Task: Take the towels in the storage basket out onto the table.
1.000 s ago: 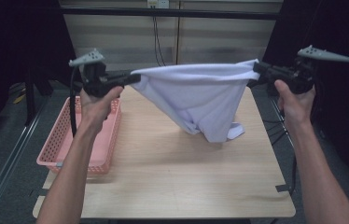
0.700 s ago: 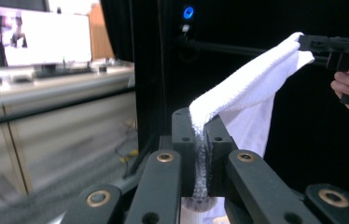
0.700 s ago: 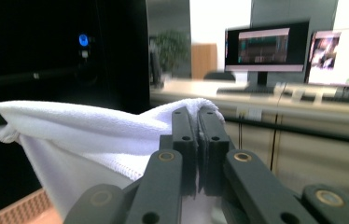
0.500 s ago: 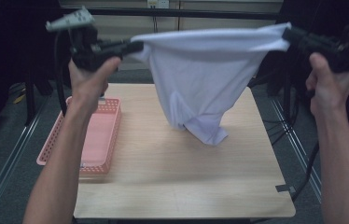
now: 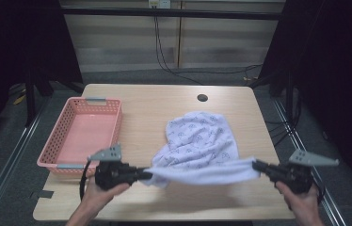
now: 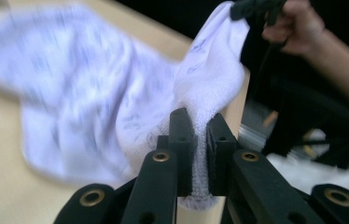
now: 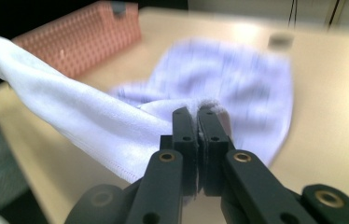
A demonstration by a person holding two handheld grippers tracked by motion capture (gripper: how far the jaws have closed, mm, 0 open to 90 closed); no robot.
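The tabletop [image 5: 132,101] carries a pink basket [image 5: 66,141] at its left and the towel [image 5: 197,141], spread mid-table with its near edge stretched taut. The left gripper [image 5: 147,175] and right gripper [image 5: 255,165] each have jaws clamped on 1 near corner. Uneven pulling could slip a corner free or drag the towel into fresh wrinkles.

Both claws have dropped from head height to the near table edge, laying the towel [image 5: 197,141] onto the tabletop.
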